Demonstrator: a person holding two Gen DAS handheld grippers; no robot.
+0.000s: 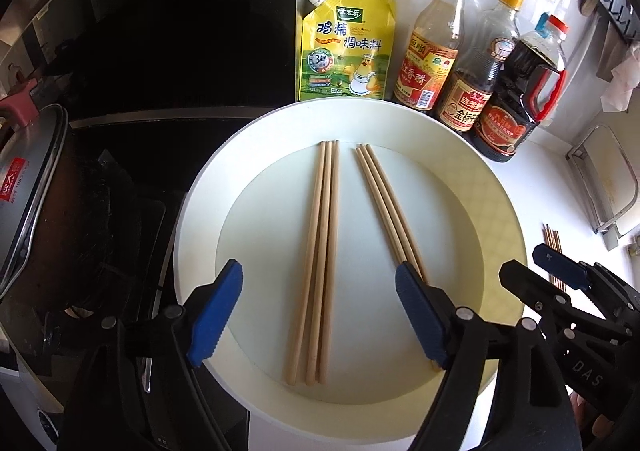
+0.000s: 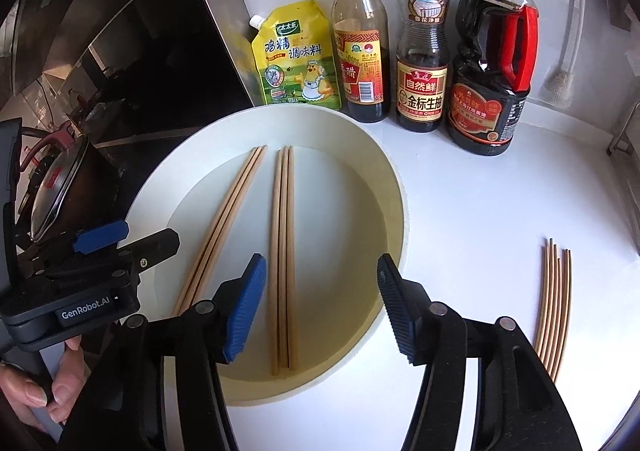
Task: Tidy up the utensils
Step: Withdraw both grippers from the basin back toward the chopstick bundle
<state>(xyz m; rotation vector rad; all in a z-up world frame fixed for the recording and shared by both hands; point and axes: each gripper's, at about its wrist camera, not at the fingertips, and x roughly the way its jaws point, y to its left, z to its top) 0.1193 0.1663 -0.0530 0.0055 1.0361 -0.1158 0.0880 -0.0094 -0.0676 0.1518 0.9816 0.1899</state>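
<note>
A white plate (image 1: 208, 219) holds two bundles of wooden chopsticks. In the left wrist view the left bundle (image 1: 320, 251) lies between my open left gripper's (image 1: 320, 315) fingers; the right bundle (image 1: 384, 203) runs under its right finger. My right gripper (image 2: 322, 305) is open over the plate's (image 2: 384, 191) near right part, with one bundle (image 2: 282, 251) just inside its left finger and the other bundle (image 2: 224, 223) further left. Several more chopsticks (image 2: 554, 303) lie on the counter to the right. Both grippers are empty.
A yellow seasoning pouch (image 1: 346, 47) and three sauce bottles (image 1: 476, 63) stand behind the plate. A pot with a lid (image 1: 32, 191) sits on the black stove at left. A metal rack (image 1: 604, 179) is at the right.
</note>
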